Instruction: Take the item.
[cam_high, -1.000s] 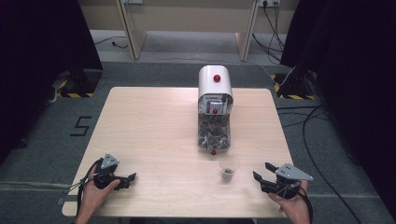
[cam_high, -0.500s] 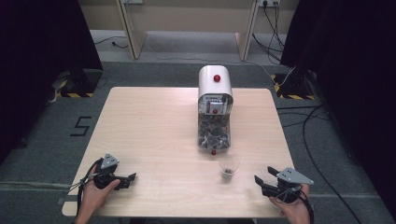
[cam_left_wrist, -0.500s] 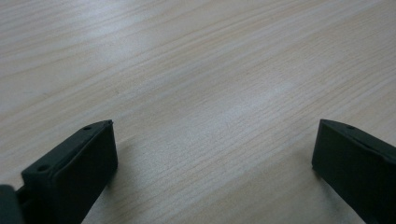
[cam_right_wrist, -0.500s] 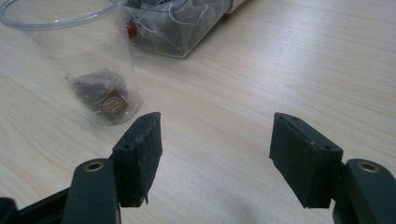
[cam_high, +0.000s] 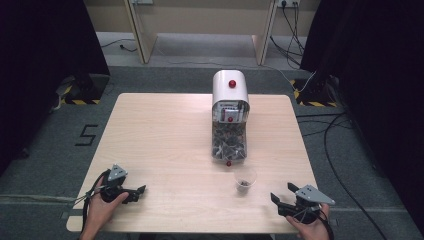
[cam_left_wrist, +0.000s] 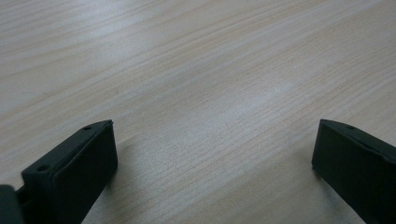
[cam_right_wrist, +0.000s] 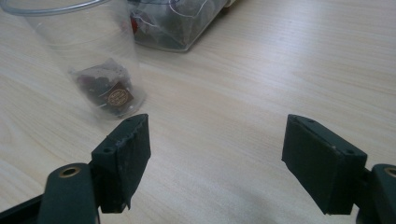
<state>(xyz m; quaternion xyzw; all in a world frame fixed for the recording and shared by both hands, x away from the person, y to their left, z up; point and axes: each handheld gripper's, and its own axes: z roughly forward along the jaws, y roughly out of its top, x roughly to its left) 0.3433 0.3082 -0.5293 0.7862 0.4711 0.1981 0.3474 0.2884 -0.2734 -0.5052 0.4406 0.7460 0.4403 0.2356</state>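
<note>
Risk of tipping the light clear plastic cup (cam_right_wrist: 79, 56) holding a dark tea bag — a jaw catching its wall on approach would do it. Right gripper (cam_right_wrist: 217, 156) wide open, jaws just been spreading, nothing between them. Cup at upper left of the right gripper view, just beyond the left jaw; tea-bag dispenser (cam_high: 230, 117) farther up

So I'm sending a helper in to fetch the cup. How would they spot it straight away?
Start at the tall white dispenser in the middle of the table. Just in front of its base, toward the person's right hand, stands a small clear plastic cup. It is see-through and holds one dark tea bag.
</note>
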